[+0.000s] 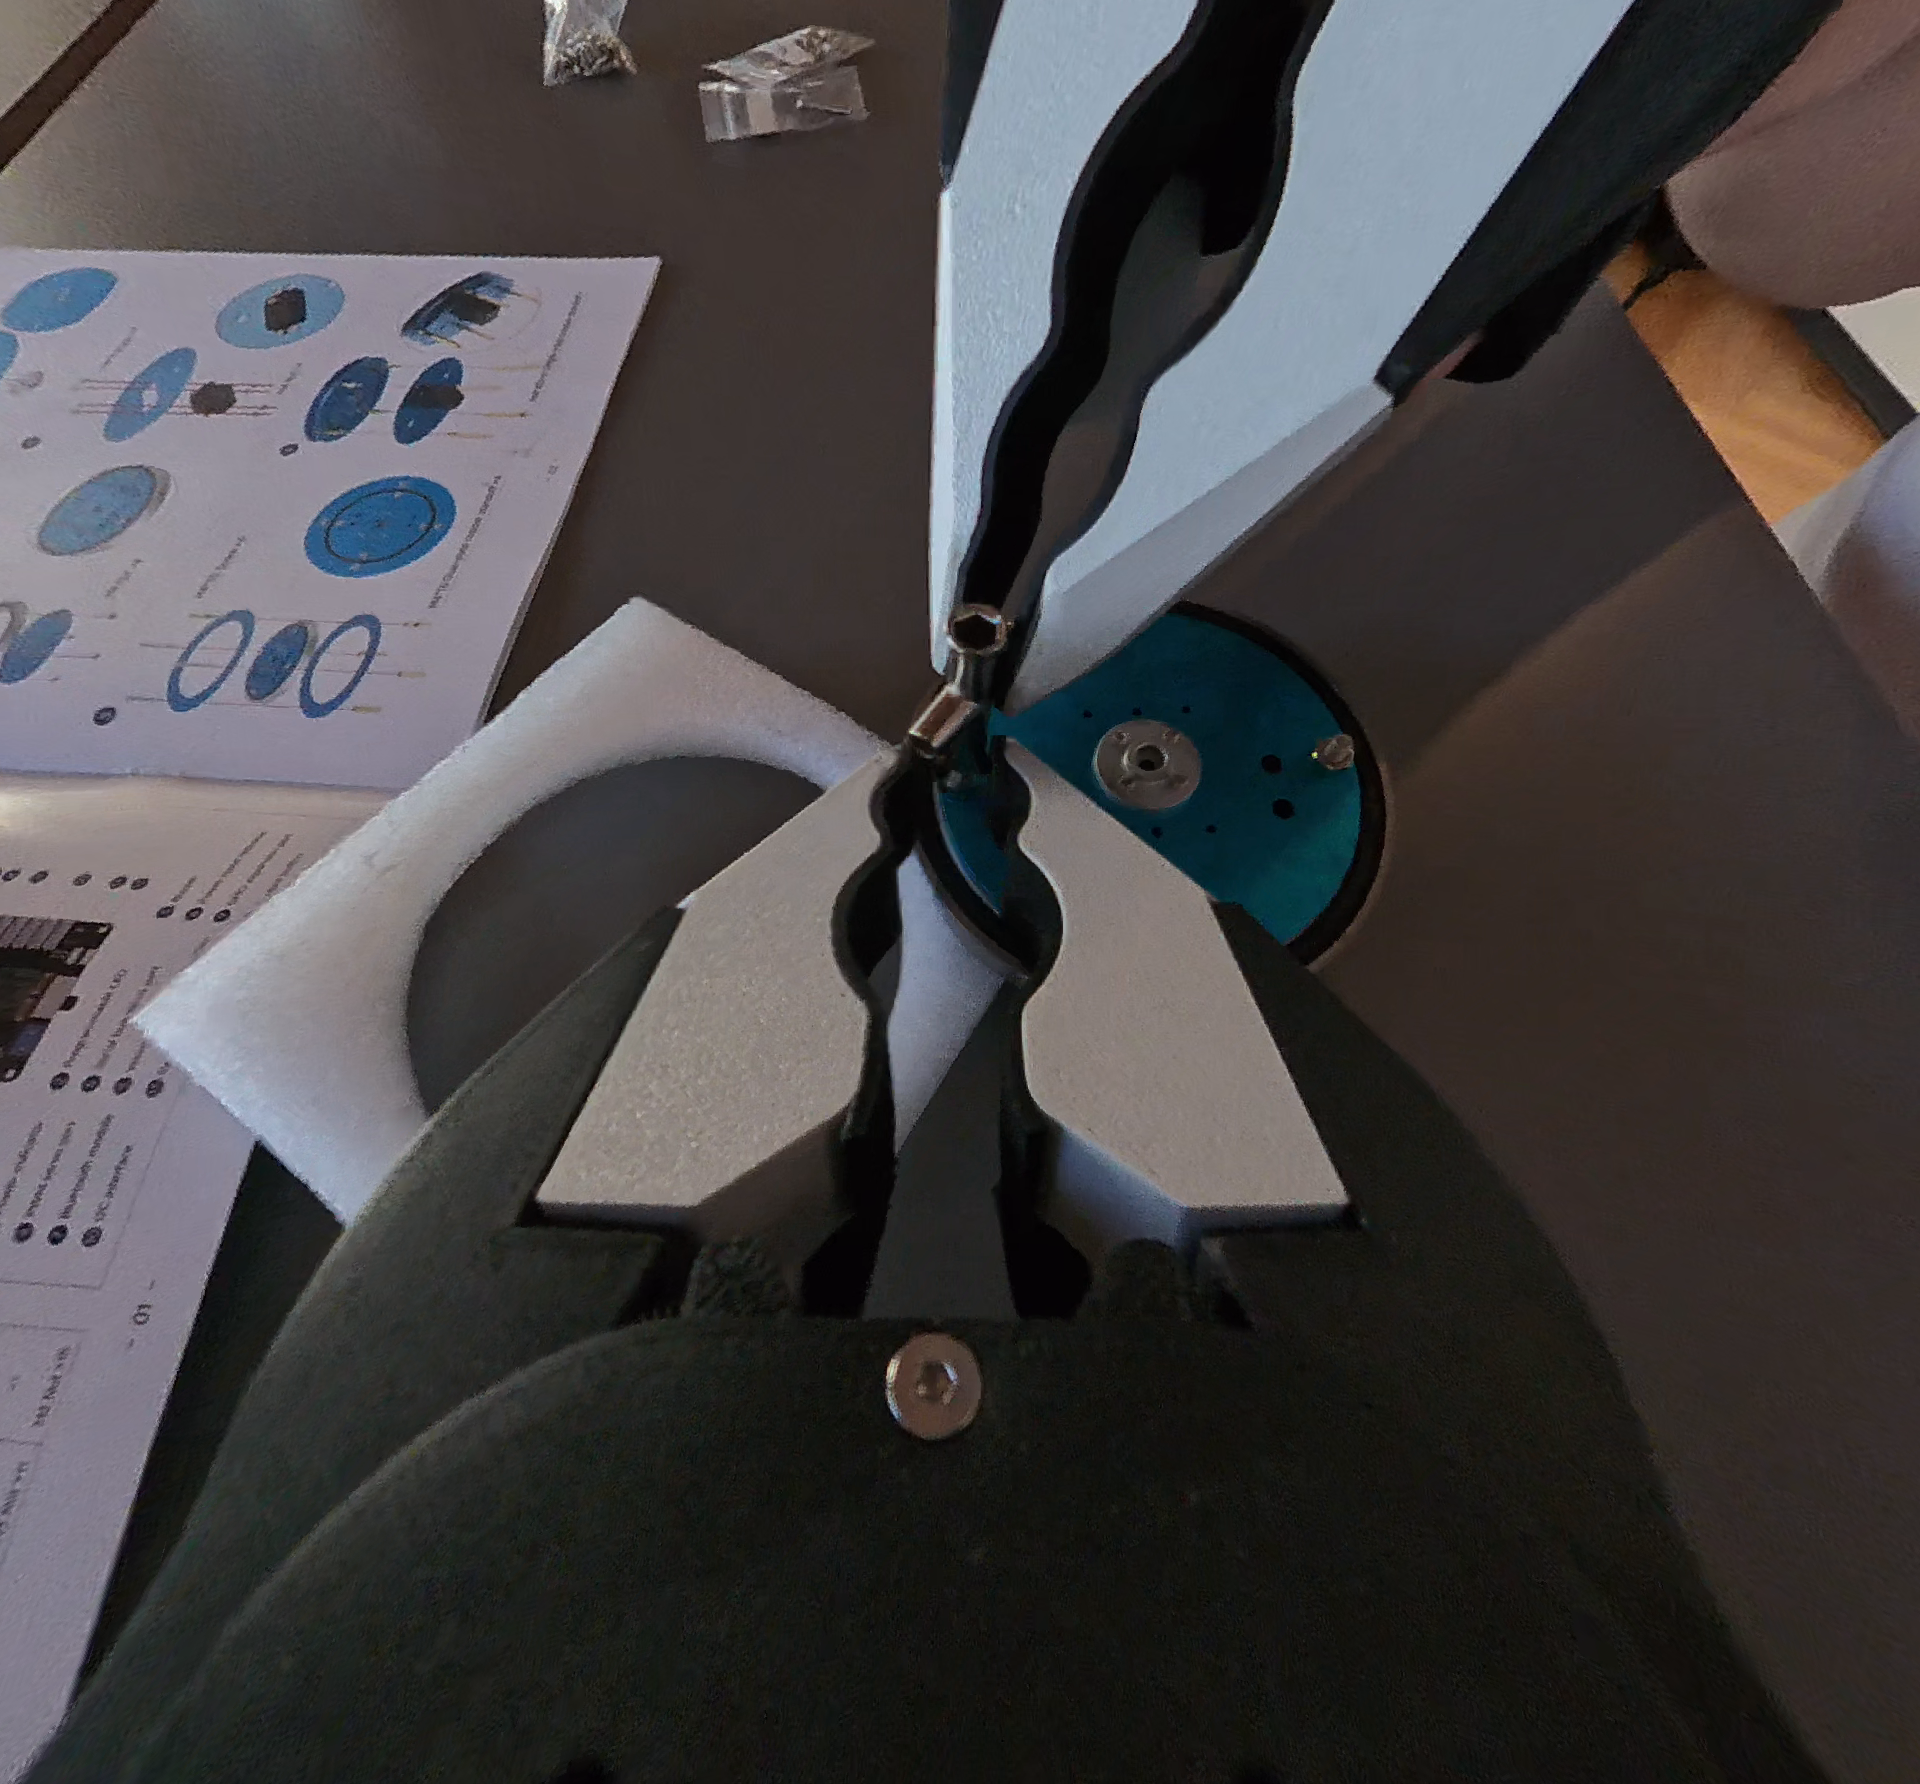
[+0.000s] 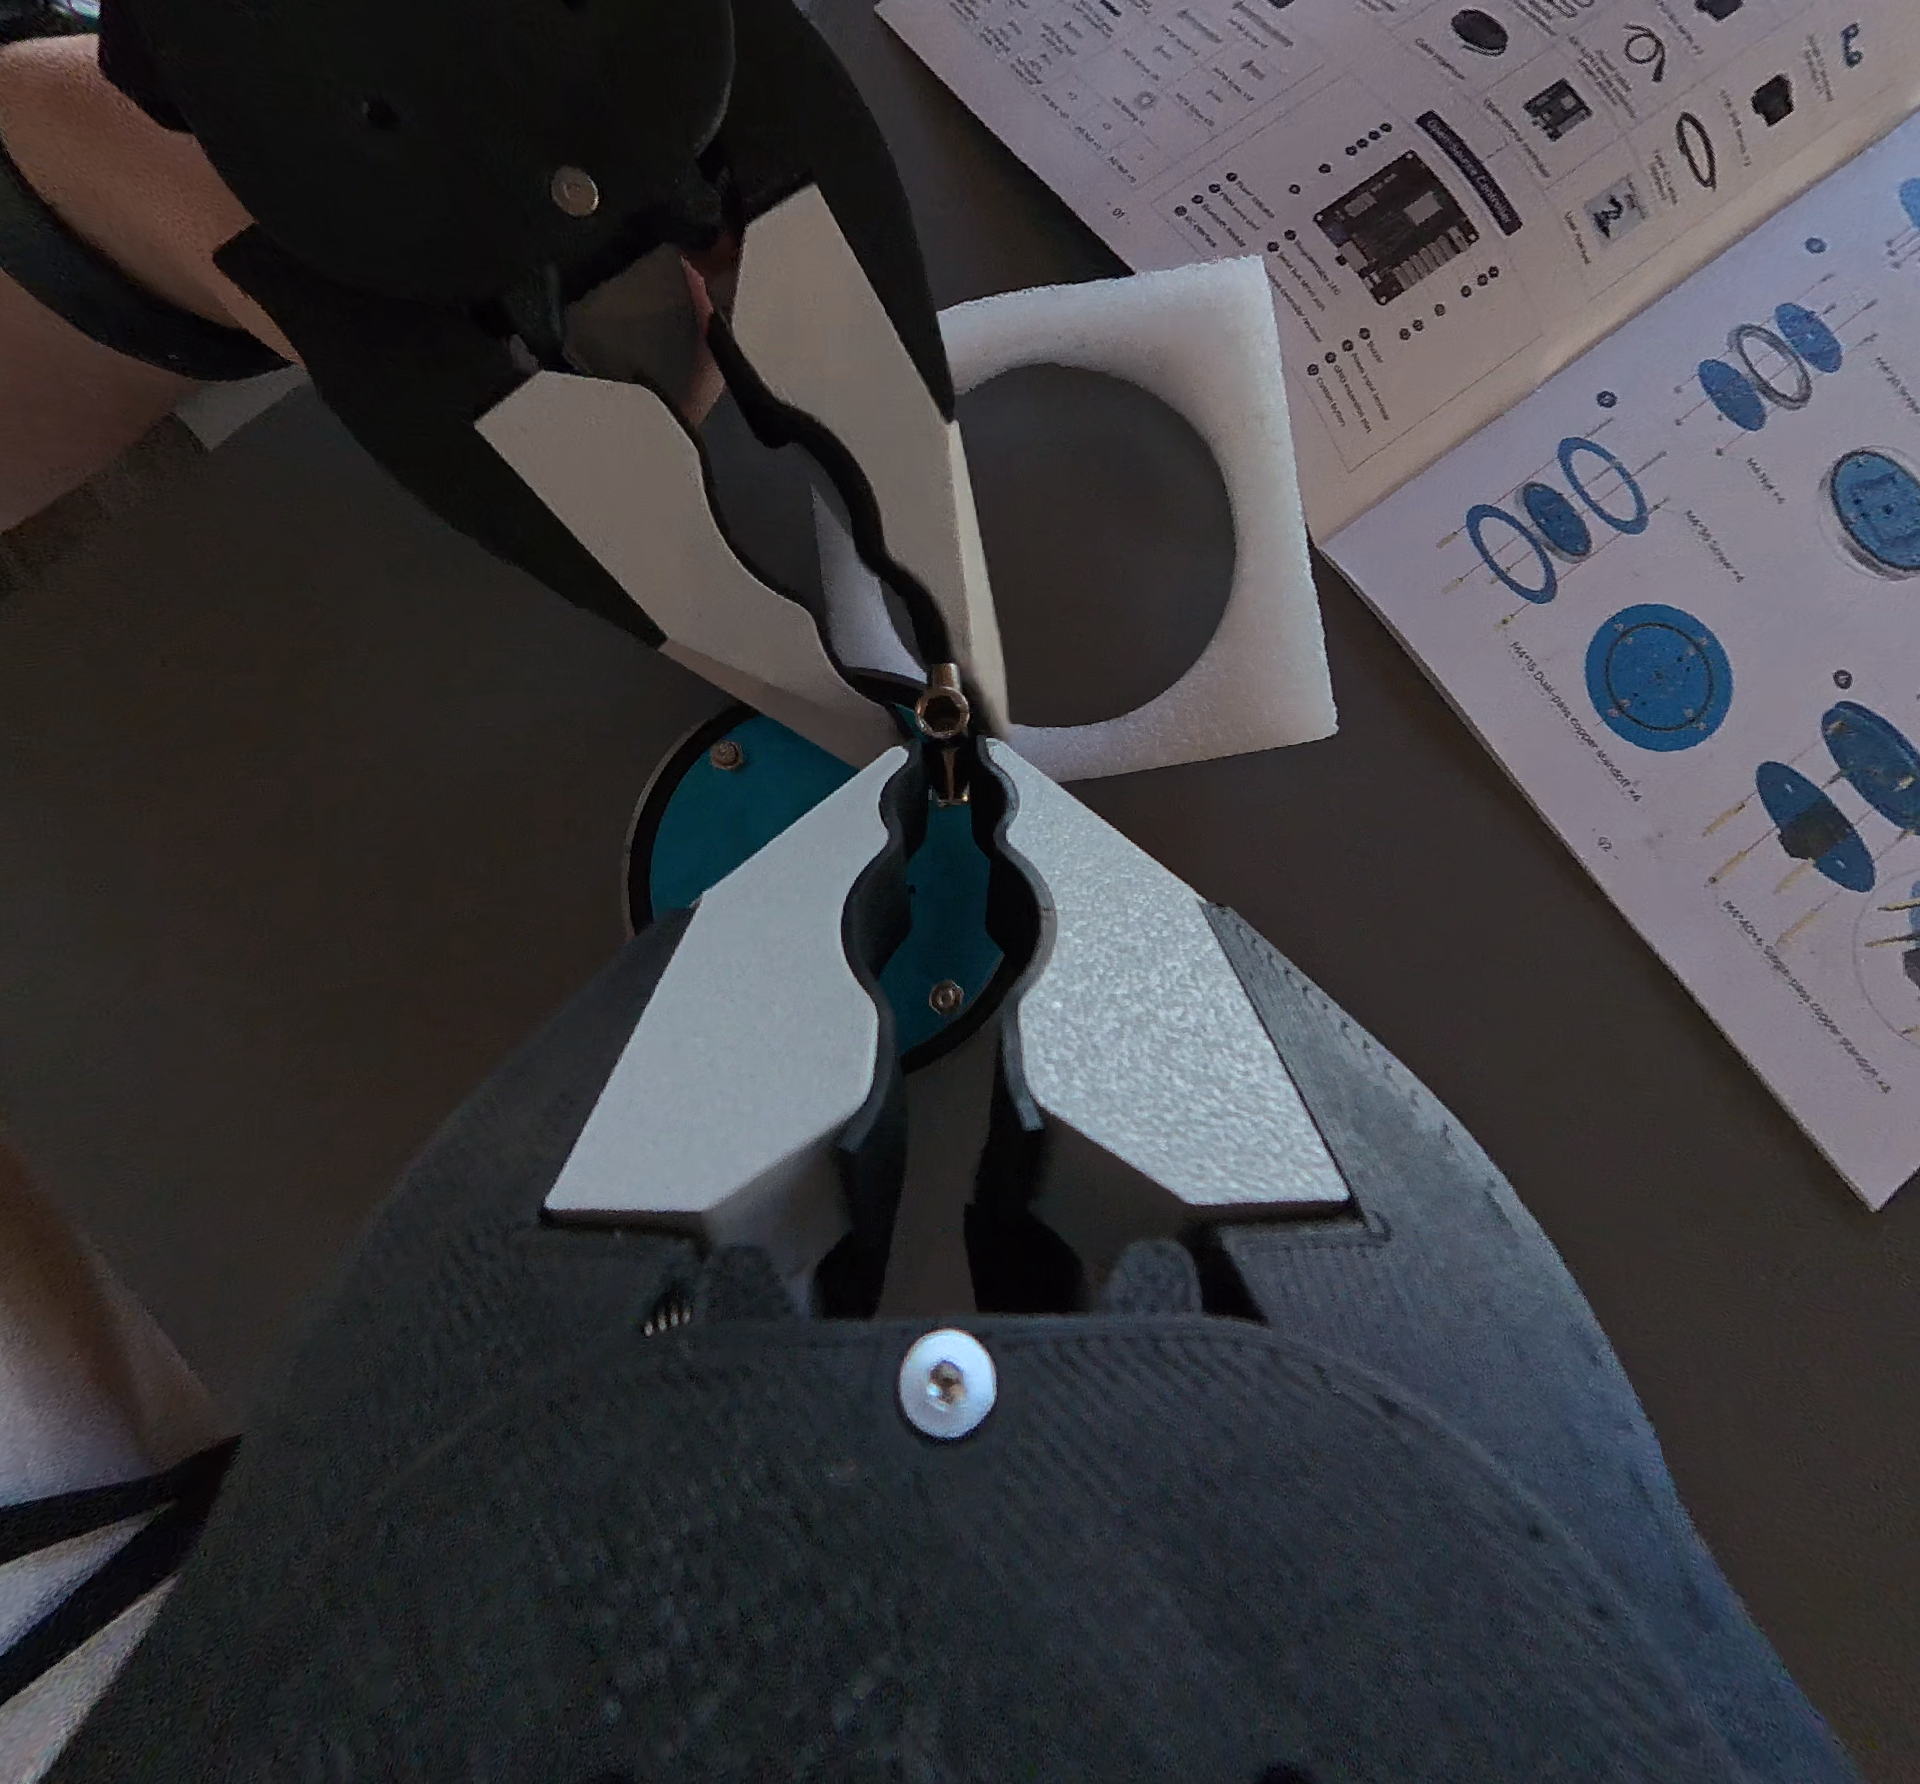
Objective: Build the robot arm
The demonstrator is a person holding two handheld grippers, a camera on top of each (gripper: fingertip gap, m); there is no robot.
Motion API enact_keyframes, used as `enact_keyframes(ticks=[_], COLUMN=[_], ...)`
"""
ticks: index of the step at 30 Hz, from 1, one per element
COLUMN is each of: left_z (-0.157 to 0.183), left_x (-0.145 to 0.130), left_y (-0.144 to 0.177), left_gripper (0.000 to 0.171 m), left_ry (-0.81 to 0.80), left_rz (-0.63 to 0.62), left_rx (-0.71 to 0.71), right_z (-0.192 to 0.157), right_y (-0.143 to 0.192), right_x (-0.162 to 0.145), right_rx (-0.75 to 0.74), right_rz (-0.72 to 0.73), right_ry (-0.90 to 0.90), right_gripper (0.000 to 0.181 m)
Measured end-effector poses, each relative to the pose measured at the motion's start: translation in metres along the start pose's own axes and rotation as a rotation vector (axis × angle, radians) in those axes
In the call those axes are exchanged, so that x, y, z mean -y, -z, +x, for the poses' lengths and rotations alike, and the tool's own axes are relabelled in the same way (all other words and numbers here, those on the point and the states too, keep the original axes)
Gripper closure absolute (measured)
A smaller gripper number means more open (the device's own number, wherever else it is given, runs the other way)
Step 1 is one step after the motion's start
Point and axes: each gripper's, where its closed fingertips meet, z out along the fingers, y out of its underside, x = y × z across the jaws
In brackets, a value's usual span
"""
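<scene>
- The left gripper (image 1: 951, 773) has its jaws drawn narrow. Its tips close on the lower barrel of a small metal socket key (image 1: 951, 711), right over the near edge of the blue disc (image 1: 1195, 799).
- The right gripper (image 2: 945, 758) is also nearly closed and comes at the disc from the opposite side. Its tips pinch the same key at the open hex end. Which of the two bears the key's weight I cannot tell.
- The key stands at the disc's rim, its lower end pointing down onto the disc. What sits under it is hidden by the fingertips.
- The right wrist view shows two small fasteners (image 2: 727, 754) already seated at other rim places on the disc. A metal hub (image 1: 1143, 763) sits at the disc's middle.
- Several small holes around the hub are bare. By my reading, the rim hardware is partly in and the spot under the key is the one in hand.
- The disc lies flat on the dark table (image 1: 779, 332).
- A white foam square (image 1: 623, 695) with a round cut-out lies just beside the disc and is empty.
- Printed sheets (image 1: 312, 487) with diagrams lie beyond the foam, farther from the disc.
- Small clear bags (image 1: 587, 9) of hardware lie well apart from the disc, towards the table's far side.
</scene>
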Motion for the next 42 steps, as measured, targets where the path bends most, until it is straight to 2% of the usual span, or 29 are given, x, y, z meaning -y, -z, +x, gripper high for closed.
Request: enact_keyframes(ticks=[5, 8, 10, 12, 14, 16, 19, 20, 24, 26, 28, 31, 34, 36, 42], left_z=[0.001, 0.001, 0.001, 0.001, 0.001, 0.001, 0.001, 0.001, 0.0, 0.0, 0.0, 0.0, -0.001, -0.001, 0.0], left_x=[-0.001, -0.001, -0.001, -0.001, -0.001, -0.001, -0.001, -0.001, -0.001, -0.001, -0.001, -0.001, -0.002, -0.002, -0.001], left_y=[-0.002, -0.002, -0.002, -0.002, -0.002, -0.002, -0.002, -0.002, -0.002, -0.002, -0.002, -0.002, -0.002, -0.002, -0.002], left_gripper=[0.162, 0.162, 0.162, 0.162, 0.162, 0.162, 0.162, 0.162, 0.162, 0.162, 0.162, 0.162, 0.162, 0.162, 0.162], left_ry=[-0.014, -0.008, -0.002, 0.0, -0.01, -0.026, -0.032, -0.029, -0.034, -0.038, -0.041, -0.029, -0.023, -0.015, 0.005], left_rz=[-0.011, -0.011, -0.011, -0.011, -0.011, -0.01, -0.011, -0.011, -0.011, -0.01, -0.01, -0.011, -0.012, -0.012, -0.012], left_rx=[0.014, 0.01, 0.004, 0.002, 0.01, 0.023, 0.03, 0.027, 0.035, 0.049, 0.06, 0.065, 0.073, 0.079, 0.096], right_z=[0.0, 0.0, 0.008, 0.0, -0.009, -0.007, 0.014, 0.02, 0.001, -0.004, -0.004, 0.001, 0.0, -0.004, -0.006], right_y=[0.0, 0.001, 0.007, 0.018, 0.029, 0.032, 0.022, 0.019, 0.011, 0.005, 0.0, -0.007, -0.01, -0.01, -0.009], right_x=[-0.001, 0.001, 0.011, 0.019, 0.016, 0.011, 0.004, 0.009, 0.012, 0.008, 0.006, 0.006, 0.008, 0.01, 0.009], right_rx=[-0.008, 0.025, 0.012, 0.095, 0.147, 0.058, -0.117, -0.176, -0.16, -0.145, -0.141, -0.187, -0.244, -0.277, -0.33], right_rz=[-0.077, -0.111, -0.08, -0.001, 0.098, 0.122, -0.069, -0.076, 0.073, 0.1, 0.117, 0.121, 0.136, 0.162, 0.097], right_ry=[0.099, 0.307, 0.493, 0.753, 1.109, 1.443, 1.802, 1.917, 2.248, 2.362, 2.445, 2.523, 2.555, 2.589, 2.618], right_gripper=[0.172, 0.16, 0.155, 0.144, 0.141, 0.14, 0.131, 0.13, 0.132, 0.136, 0.151, 0.153, 0.157, 0.166, 0.168])
